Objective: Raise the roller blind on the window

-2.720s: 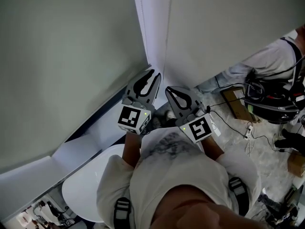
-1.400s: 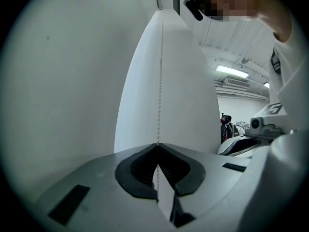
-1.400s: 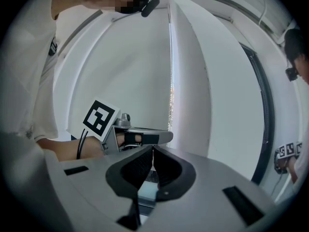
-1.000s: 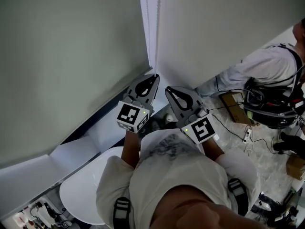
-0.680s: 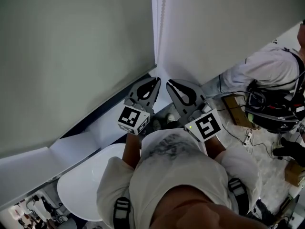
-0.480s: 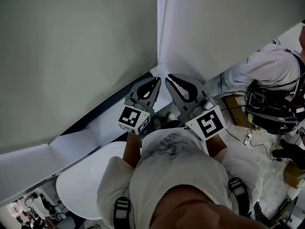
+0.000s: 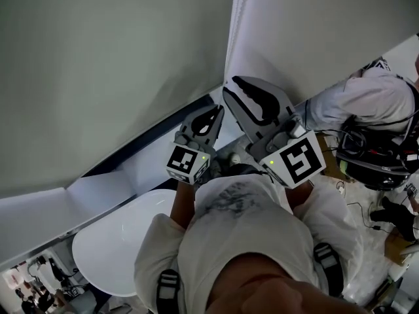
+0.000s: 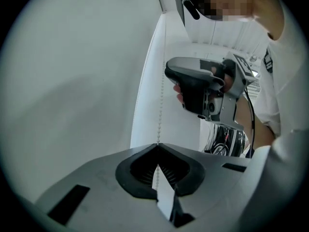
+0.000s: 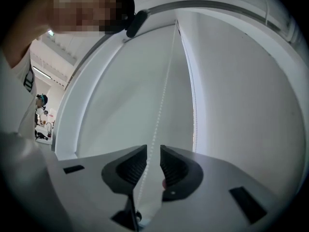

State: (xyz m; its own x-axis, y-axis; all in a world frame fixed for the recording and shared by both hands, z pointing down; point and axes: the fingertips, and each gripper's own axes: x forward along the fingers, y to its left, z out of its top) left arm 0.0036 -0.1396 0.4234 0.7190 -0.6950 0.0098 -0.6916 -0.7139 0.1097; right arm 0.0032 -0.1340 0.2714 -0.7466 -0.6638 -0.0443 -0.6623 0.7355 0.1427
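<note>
The grey roller blind (image 7: pixel 111 77) hangs down over the window on the left, and its white bead chain (image 7: pixel 241 5) drops beside its right edge. My left gripper (image 7: pixel 215 112) is low by the sill, shut on the bead chain (image 8: pixel 159 105), which enters its closed tips (image 8: pixel 158 145). My right gripper (image 7: pixel 229 84) is higher and nearer the camera. Its jaws stand a little apart, with the bead chain (image 9: pixel 163 95) running through the gap (image 9: pixel 153 151), not pinched. The right gripper (image 8: pixel 203 88) also shows in the left gripper view, up and to the right of the chain.
A white window sill (image 7: pixel 98 198) runs below the blind, and a round white table (image 7: pixel 124 247) stands under it at the left. Another person (image 7: pixel 366 103) crouches at the right among cables and gear (image 7: pixel 373 156) on the floor.
My right gripper has risen along the chain, toward the camera, and now sits above the left one. The left gripper has held its place by the sill.
</note>
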